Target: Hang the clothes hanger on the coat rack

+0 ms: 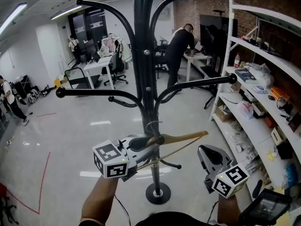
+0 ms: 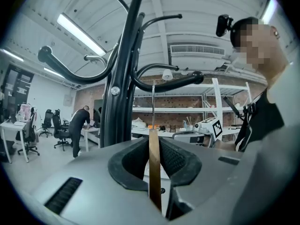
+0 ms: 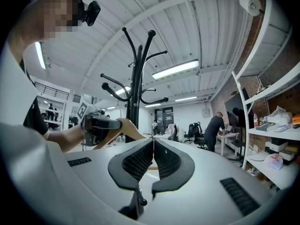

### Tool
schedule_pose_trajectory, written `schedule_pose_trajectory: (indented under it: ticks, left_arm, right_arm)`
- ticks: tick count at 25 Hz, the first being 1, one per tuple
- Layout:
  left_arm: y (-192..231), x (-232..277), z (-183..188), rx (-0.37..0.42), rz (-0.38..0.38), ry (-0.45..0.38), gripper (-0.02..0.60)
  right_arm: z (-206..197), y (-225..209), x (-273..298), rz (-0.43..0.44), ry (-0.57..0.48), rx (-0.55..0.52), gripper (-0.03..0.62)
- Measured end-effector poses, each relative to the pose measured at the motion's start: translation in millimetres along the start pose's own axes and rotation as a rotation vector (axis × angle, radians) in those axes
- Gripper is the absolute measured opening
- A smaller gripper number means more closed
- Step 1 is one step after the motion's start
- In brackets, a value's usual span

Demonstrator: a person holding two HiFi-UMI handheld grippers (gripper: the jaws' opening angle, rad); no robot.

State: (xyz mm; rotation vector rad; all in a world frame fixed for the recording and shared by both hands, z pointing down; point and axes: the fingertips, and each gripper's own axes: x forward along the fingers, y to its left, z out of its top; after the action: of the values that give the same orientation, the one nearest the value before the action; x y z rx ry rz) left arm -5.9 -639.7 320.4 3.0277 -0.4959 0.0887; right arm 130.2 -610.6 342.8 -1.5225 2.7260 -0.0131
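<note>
A black coat rack (image 1: 142,55) with curved arms stands right in front of me, its round base (image 1: 157,193) on the floor. My left gripper (image 1: 145,145) is shut on a wooden clothes hanger (image 1: 181,139), held level just in front of the pole, below the lower arms. In the left gripper view the hanger (image 2: 154,172) stands edge-on between the jaws of the left gripper (image 2: 154,146), its wire hook (image 2: 153,104) rising beside the pole (image 2: 119,78). My right gripper (image 1: 207,153) hovers to the right, shut and empty. In its own view the right gripper (image 3: 153,146) faces the hanger (image 3: 125,127).
A white shelf unit (image 1: 254,95) loaded with boxes and small items runs along the right. A person (image 1: 181,44) leans over a desk at the back. Desks and office chairs (image 1: 101,65) stand at the back left. Glossy floor with a red tape line (image 1: 44,173) lies left.
</note>
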Motion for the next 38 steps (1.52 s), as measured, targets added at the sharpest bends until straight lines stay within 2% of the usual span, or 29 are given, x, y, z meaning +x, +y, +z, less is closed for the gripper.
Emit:
schedule_pose_trajectory:
  ticks: [11,14,17,21,23,26,29,34,38]
  left_arm:
    - [-0.2,-0.4,-5.1,-0.028,-0.028,-0.018,0.052]
    - [-3.1,1.1,-5.5,-0.036,-0.058,-0.016,0.052]
    - [-3.0,1.1,-6.1,-0.002,-0.059,-0.016,0.054]
    - [0.2,-0.6,-6.0,0.114,-0.004,-0.025,0.058]
    - [2.4,-4.9,-3.2,0.140,0.021,-0.043,0.101]
    - [12.0,-13.9,4.4,0.157,0.101,-0.080,0.145]
    - [21.6,-17.5,0.6,0.153,0.185,-0.072,0.156]
    - [22.1,-31.1,-3.1,0.133,0.260,-0.074,0.167]
    - [21.7,-41.1,-3.2,0.170,0.333,-0.053,0.173]
  right_arm:
    - [-3.9,2.4,8.1,0.029,0.008,0.005,0.008]
    - [-6.0,3.9,7.7,0.043,0.016,0.001,0.008]
    - [-5.7,5.9,8.3,0.056,0.014,0.003,0.008]
    - [-3.1,10.6,6.5,0.069,0.004,0.004,0.008]
    - [-1.9,12.8,6.4,0.073,0.001,0.007,0.008]
    - [0.4,15.2,5.5,0.084,0.000,0.008,0.008]
    - [-2.5,13.9,-0.2,0.098,0.000,0.014,0.008]
    - [-0.3,18.5,-9.8,0.123,-0.013,0.011,0.008]
    - [-0.1,20.7,-19.1,0.143,-0.020,0.014,0.008]
